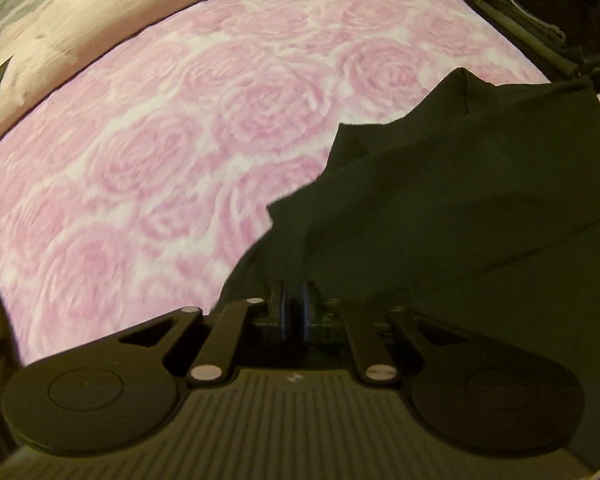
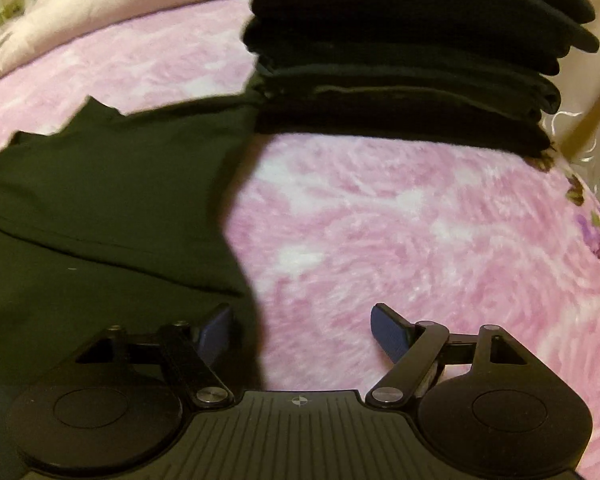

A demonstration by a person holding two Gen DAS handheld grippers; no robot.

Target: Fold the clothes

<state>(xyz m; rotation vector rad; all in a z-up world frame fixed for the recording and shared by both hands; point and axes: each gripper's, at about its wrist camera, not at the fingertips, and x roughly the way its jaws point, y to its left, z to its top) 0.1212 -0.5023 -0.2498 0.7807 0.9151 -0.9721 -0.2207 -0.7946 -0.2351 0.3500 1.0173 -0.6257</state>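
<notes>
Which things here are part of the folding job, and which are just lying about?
Part of the job:
- dark garment, pinched by the left hand-held gripper
- stack of folded dark clothes
- right hand-held gripper, open, holding nothing

Just lying about:
- pink rose blanket
- pale bedding at the far edge

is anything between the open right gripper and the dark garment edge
Nothing visible: the right gripper is open over bare pink rose-patterned blanket, and the dark green garment edge lies right by its left finger.
</notes>
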